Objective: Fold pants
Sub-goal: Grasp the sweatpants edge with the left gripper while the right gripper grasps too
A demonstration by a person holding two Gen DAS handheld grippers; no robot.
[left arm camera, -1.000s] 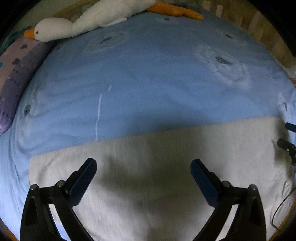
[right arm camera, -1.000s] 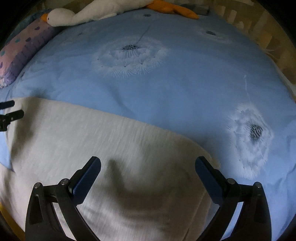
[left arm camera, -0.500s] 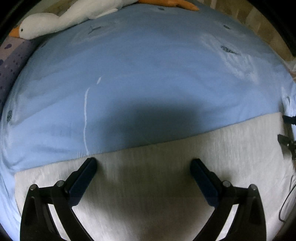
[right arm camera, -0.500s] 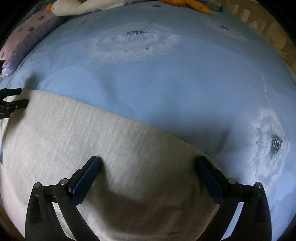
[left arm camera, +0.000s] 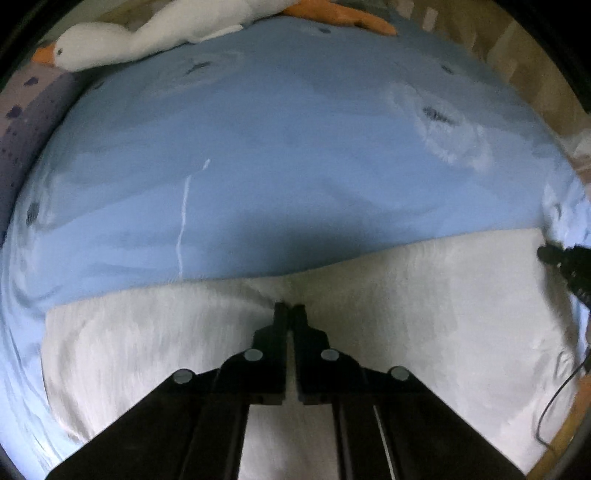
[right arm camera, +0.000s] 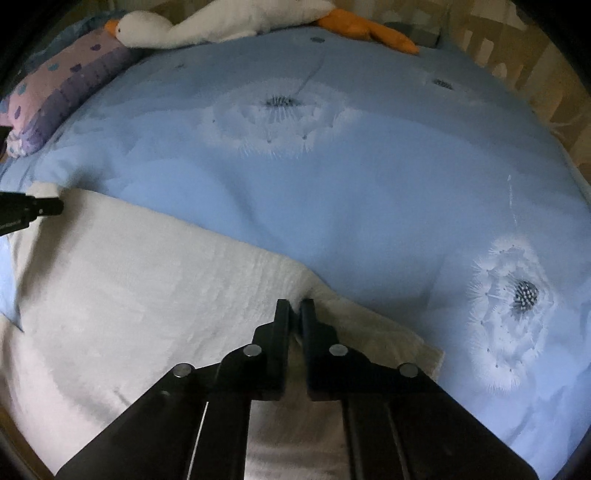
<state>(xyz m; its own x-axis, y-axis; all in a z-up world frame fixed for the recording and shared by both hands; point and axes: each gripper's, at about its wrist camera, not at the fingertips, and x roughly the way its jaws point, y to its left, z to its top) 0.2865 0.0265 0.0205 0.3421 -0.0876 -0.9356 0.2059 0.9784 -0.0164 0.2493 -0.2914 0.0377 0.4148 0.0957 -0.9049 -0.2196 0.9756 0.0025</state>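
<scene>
the only thing holding anything here is the bed: a blue duvet (right arm camera: pixel 332 192) with white dandelion prints covers it, and the pale pants (left arm camera: pixel 424 302) lie flat across its near edge. along the far side a white plush goose (right arm camera: pixel 221 22) stretches out, orange feet to the right, its head beside a purple patterned pillow (right arm camera: pixel 59 92). wooden slats (right arm camera: pixel 491 48) of the bed frame show at the far right. nothing lies on the open blue cover beyond the pants' far edge. the left gripper (left arm camera: pixel 289 314) sits low on the fabric just inside that edge, fingers pinched together on a small ridge of the cloth. the right gripper (right arm camera: pixel 295 312) is clenched the same way on the pants near their right-hand corner, cloth bunched between its fingers. each gripper's tip shows at the margin of the other's view.
</scene>
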